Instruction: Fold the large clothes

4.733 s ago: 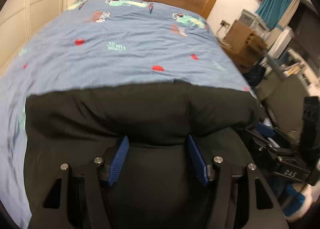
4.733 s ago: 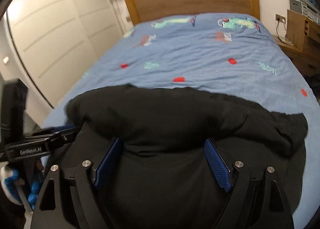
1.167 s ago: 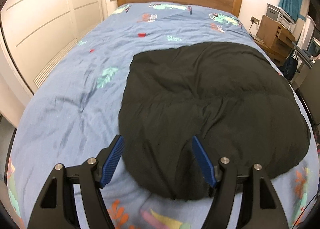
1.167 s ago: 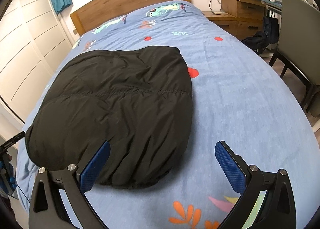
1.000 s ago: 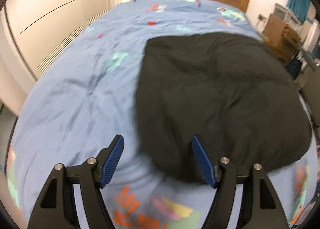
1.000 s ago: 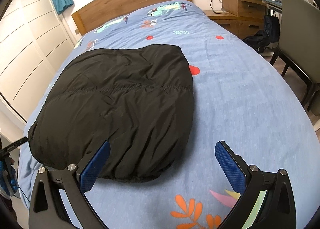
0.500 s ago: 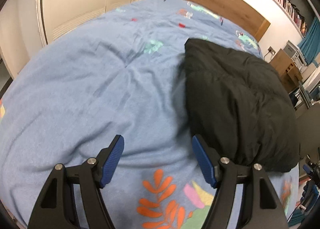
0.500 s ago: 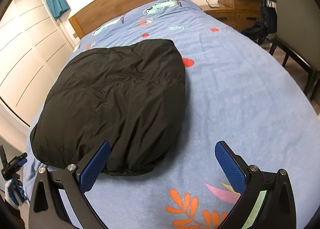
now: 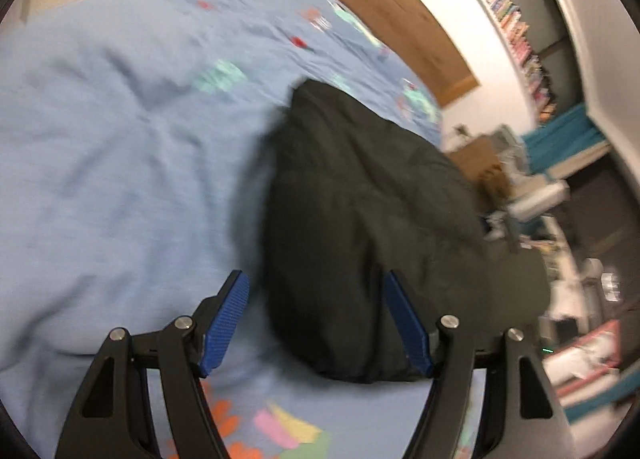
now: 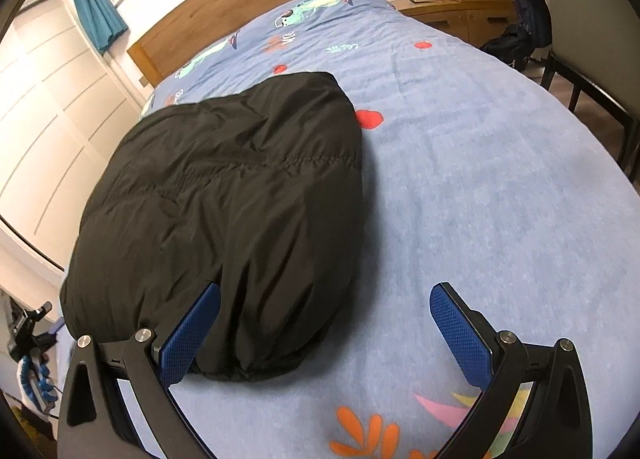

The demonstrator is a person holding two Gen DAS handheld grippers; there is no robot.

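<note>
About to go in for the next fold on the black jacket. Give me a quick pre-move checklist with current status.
1. Left tongs open, nothing gripped: ok.
2. Right tongs open, nothing gripped: ok.
3. Black jacket lying fully on the blue bedspread, not hanging over the near edge: ok.
4. Jacket's near edge lies between each pair of pads: ok.
5. Sleeves tucked inside the bundle: cannot tell, none visible.
6. Left view sharp enough to aim: not ok, motion-blurred.

matt black quilted cloth jacket [image 10: 224, 195] on a soft blue printed cloth bedspread [image 10: 480, 179]; smooth wooden headboard [image 10: 248, 15].
</note>
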